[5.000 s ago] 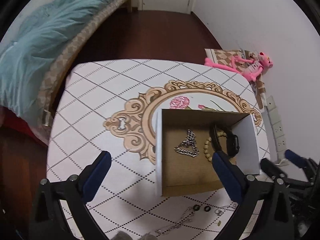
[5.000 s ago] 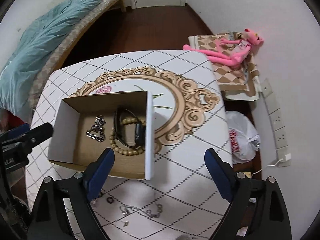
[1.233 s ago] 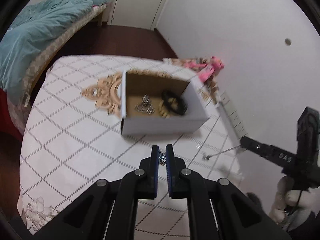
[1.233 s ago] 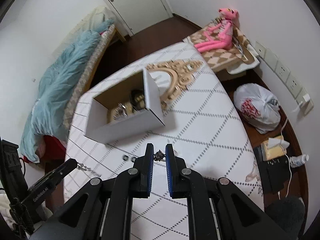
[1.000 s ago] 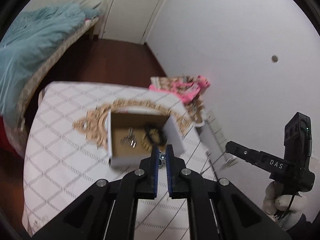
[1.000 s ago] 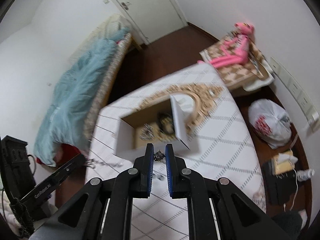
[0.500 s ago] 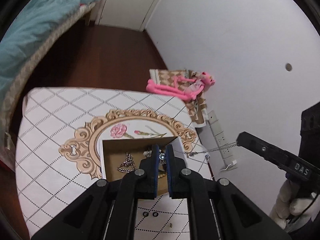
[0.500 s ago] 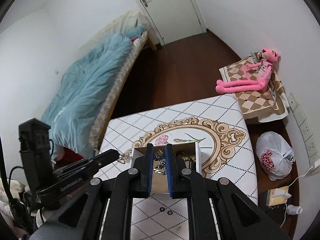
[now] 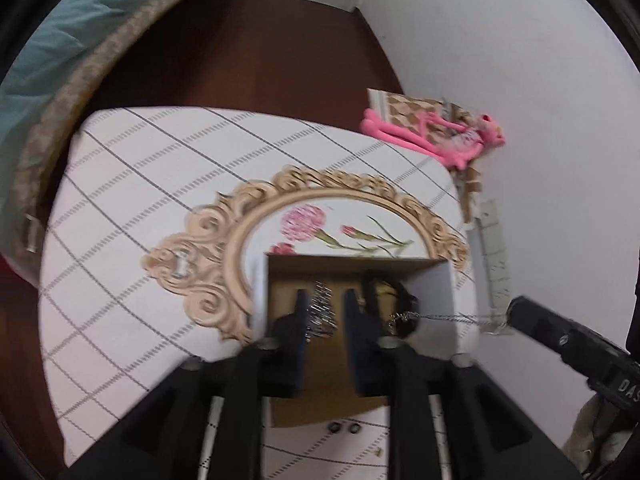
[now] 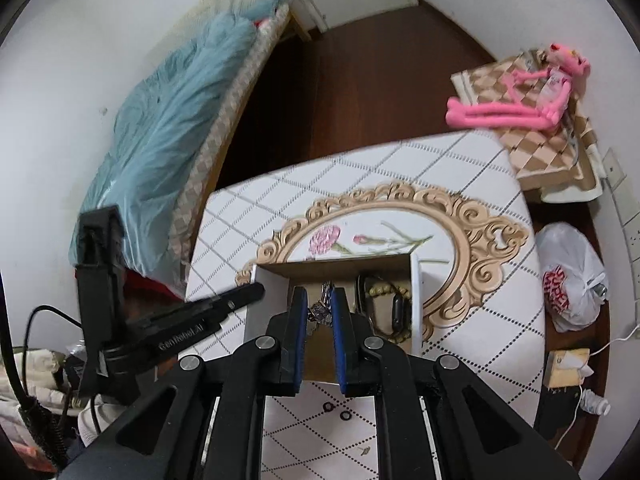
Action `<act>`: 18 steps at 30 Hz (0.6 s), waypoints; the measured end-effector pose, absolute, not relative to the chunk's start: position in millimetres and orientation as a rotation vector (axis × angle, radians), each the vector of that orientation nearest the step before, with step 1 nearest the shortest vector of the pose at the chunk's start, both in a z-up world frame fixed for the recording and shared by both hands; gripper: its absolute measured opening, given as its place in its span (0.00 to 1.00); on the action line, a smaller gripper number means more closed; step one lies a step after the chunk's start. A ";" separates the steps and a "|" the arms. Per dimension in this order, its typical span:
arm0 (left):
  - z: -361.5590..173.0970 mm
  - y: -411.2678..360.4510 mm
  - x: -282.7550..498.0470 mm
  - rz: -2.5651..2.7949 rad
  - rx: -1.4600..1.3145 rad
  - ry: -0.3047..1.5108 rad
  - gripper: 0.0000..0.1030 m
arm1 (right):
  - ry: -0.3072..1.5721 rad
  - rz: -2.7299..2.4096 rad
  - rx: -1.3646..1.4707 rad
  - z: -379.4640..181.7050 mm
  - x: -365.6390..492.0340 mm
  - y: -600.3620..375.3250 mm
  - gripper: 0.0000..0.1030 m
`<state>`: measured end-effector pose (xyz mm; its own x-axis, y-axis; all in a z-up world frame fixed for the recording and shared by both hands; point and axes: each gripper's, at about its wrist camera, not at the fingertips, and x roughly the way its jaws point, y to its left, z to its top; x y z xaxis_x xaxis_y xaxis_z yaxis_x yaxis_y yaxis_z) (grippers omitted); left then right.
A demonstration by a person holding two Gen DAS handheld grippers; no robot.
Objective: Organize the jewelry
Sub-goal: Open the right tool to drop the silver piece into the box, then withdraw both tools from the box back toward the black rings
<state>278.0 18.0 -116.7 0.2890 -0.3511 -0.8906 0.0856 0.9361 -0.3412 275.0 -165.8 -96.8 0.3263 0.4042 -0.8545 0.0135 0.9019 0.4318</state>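
Observation:
An open cardboard box [image 9: 448, 296] [image 10: 416, 292] stands on the patterned table and holds a silver chain [image 9: 320, 304], a wooden bead bracelet [image 10: 384, 290] and a black band [image 10: 398, 308]. My left gripper [image 9: 325, 300] hovers over the box with its fingers slightly apart and nothing between them. My right gripper [image 10: 319, 298] is over the box with a thin silver necklace [image 10: 318, 312] between its fingers; in the left wrist view the necklace [image 9: 440, 316] stretches from the right gripper's tip into the box.
Two small black rings [image 10: 336, 410] and a tiny earring [image 10: 365, 450] lie on the table in front of the box. A bed with a teal blanket [image 10: 160, 120] is to the left. A pink plush toy [image 10: 520, 104] and a plastic bag [image 10: 572, 284] lie to the right.
Both grippers have come down closer over the box. The left gripper's fingers have opened and let go of its end of the necklace, which now hangs from the right gripper.

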 end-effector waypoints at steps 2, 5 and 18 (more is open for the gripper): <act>-113.0 24.4 277.8 -0.261 -0.241 1.222 0.89 | 1.250 0.254 0.381 -105.1 279.1 -163.9 0.34; -110.0 30.4 275.9 -0.223 -0.222 1.188 0.89 | 1.275 0.220 0.321 -113.7 279.9 -161.1 0.66; -129.1 24.7 248.5 -0.063 0.024 1.119 1.00 | 1.245 -0.083 0.017 -155.0 247.7 -161.2 0.90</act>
<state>248.5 24.7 -129.1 0.4353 -0.0390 -0.8994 0.0627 0.9979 -0.0129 247.7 -161.2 -155.0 0.3172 -0.0542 -0.9468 0.0722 0.9968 -0.0329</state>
